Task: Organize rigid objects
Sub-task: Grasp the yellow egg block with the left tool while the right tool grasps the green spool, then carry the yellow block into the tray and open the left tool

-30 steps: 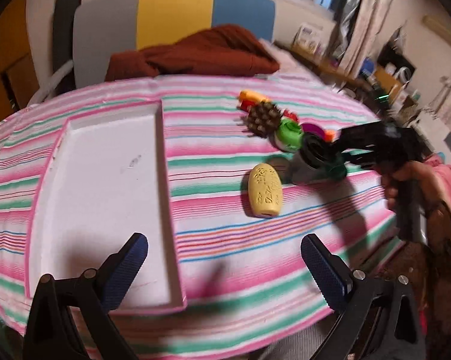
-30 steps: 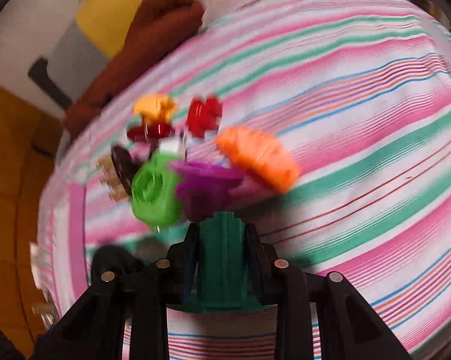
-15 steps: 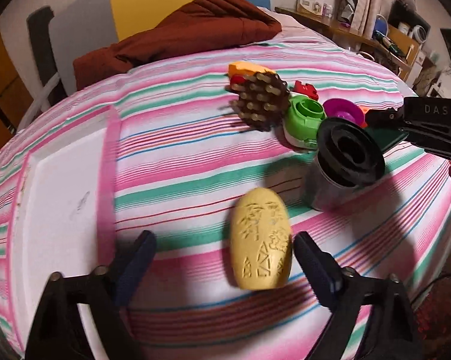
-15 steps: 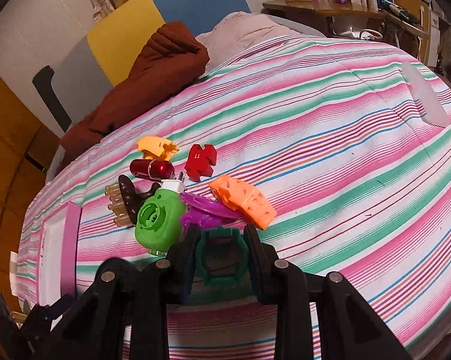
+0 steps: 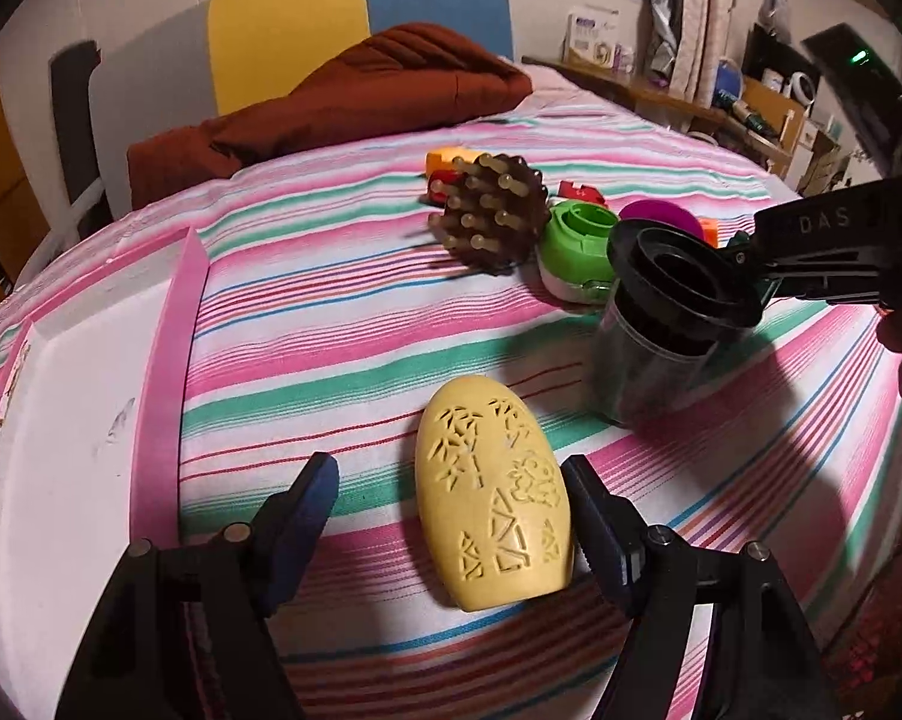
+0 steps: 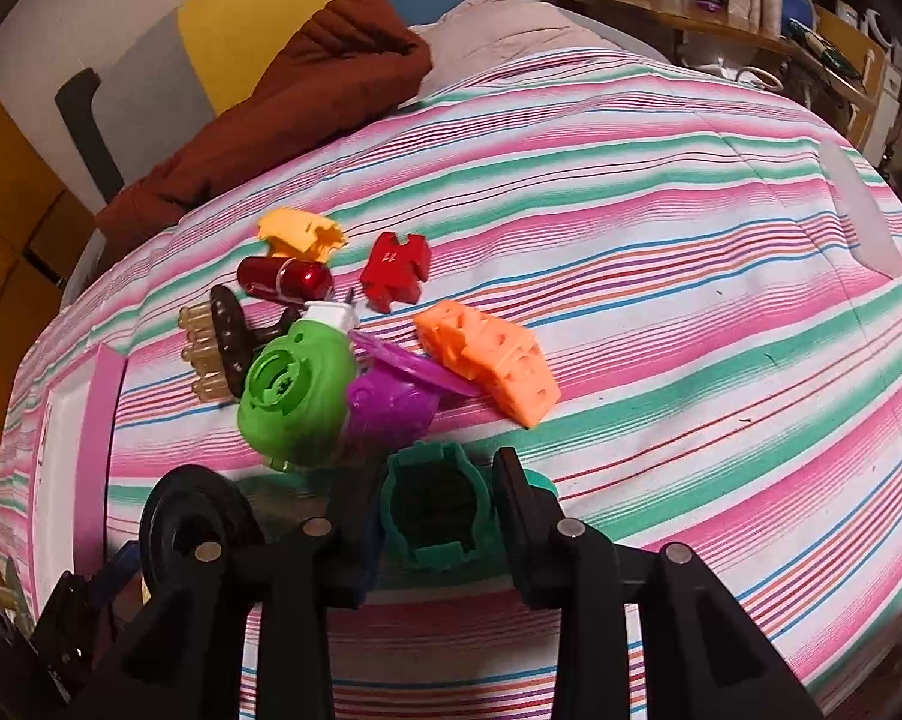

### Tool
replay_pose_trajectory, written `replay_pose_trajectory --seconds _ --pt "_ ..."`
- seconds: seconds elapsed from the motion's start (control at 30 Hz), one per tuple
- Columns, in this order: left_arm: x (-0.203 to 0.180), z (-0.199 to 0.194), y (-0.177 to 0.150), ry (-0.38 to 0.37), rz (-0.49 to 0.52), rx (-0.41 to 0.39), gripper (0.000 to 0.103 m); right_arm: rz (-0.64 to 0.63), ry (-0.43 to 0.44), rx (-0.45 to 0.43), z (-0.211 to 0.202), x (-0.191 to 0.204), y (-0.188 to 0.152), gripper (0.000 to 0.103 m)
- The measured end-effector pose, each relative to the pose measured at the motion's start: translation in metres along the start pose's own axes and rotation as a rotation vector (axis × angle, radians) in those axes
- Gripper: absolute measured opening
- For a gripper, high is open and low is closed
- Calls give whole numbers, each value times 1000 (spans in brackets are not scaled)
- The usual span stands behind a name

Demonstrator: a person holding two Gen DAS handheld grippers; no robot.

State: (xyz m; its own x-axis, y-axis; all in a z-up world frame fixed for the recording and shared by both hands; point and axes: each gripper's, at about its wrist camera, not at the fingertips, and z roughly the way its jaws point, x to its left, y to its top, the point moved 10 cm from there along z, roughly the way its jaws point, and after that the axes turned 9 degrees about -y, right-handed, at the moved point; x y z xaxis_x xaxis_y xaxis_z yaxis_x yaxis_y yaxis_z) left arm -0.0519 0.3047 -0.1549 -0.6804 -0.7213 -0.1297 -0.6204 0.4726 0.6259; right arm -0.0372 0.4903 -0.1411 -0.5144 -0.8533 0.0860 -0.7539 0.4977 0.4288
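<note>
A yellow carved oval block (image 5: 492, 498) lies on the striped cloth between the fingers of my open left gripper (image 5: 451, 510), nearer the right finger. My right gripper (image 6: 433, 510) is shut on a dark green plastic piece (image 6: 436, 513), beside a pile: green round cap (image 6: 295, 396), purple cup (image 6: 391, 414), orange block (image 6: 493, 360), red piece (image 6: 394, 267), dark red capsule (image 6: 283, 279), yellow piece (image 6: 298, 231), brown peg brush (image 6: 223, 342). A black-lidded steel cup (image 5: 661, 324) stands next to the right gripper (image 5: 751, 270). A white tray with a pink rim (image 5: 169, 360) lies left.
A brown folded blanket (image 5: 355, 96) lies at the far edge against a yellow, blue and grey chair back (image 5: 331, 24). Cluttered shelves (image 5: 751, 102) stand at the right. The tray also shows in the right wrist view (image 6: 100, 420). The table edge drops off at right.
My left gripper has moved right and forward, from over the tray to straddle the yellow block. My right gripper has stayed shut on the green piece and eased back slightly.
</note>
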Motion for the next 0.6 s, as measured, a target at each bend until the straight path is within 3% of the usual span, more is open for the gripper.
replay_pose_trajectory --seconds 0.1,0.17,0.23,0.43,0.6 --pt "0 -4 -2 -2 14 -31 70 30 22 -5 -1 -4 2 32" --pt "0 -10 -4 -2 3 -41 53 60 49 -14 -4 -7 4 31" --pt "-2 -13 -5 -13 -8 -39 45 94 68 -23 -6 -12 7 30" --pt "-2 -23 -12 -63 -49 -43 45 148 84 -34 -8 -20 11 30" --pt "-8 -40 -24 -149 -94 -47 45 140 71 -54 -11 -21 15 29"
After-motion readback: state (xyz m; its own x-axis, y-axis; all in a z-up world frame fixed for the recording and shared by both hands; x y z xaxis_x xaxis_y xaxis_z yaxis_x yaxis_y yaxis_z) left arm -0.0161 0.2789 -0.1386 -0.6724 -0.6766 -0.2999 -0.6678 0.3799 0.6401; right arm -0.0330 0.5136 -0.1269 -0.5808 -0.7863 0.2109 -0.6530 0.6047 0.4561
